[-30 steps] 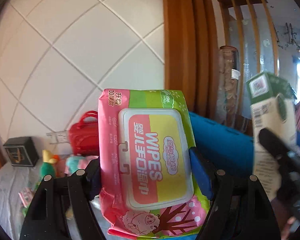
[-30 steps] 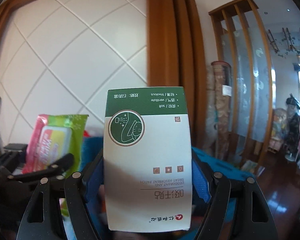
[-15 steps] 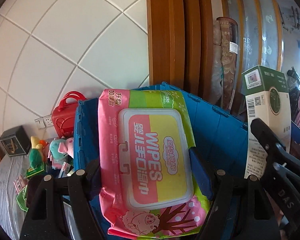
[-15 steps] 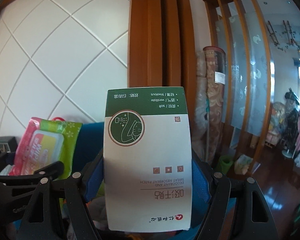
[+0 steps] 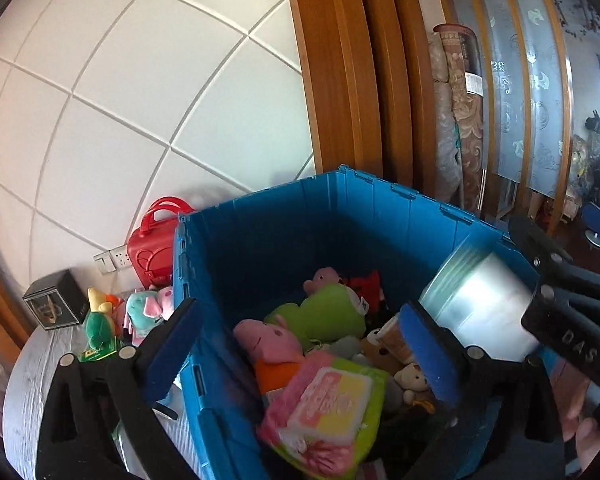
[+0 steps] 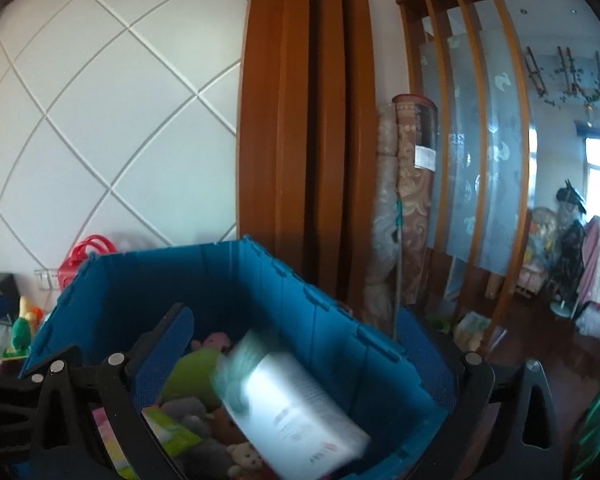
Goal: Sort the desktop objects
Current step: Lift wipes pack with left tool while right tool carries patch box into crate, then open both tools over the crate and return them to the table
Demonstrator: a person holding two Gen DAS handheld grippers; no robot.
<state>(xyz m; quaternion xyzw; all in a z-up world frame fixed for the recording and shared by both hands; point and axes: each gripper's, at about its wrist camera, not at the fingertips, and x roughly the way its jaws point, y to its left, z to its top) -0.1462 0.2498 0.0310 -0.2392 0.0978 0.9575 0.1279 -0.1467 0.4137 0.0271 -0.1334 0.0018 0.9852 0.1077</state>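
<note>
1. The left gripper (image 5: 300, 356) stood with its jaws spread wide and nothing between them, held over the near rim of the blue crate (image 5: 260, 232).
2. The right gripper (image 6: 296, 356) was likewise spread apart and held nothing; its black frame showed at 3 o'clock in the left wrist view.
3. The wipes pack (image 5: 328, 408) lay tilted inside the crate at 6 o'clock in the left wrist view, on top of the soft toys.
4. The white-and-green box (image 6: 296, 404) was blurred, tilted and clear of both fingers, inside the crate's opening above the toys.
5. Farther in lay a pink plush pig (image 5: 270, 342) and a green plush (image 5: 324, 314), touching each other.
6. Beyond the crate at 9 o'clock, on the grey table (image 5: 28, 392), stood small plush toys (image 5: 140, 312), a dark box (image 5: 54, 304) and a red case (image 5: 152, 248) against the white wall.
</note>
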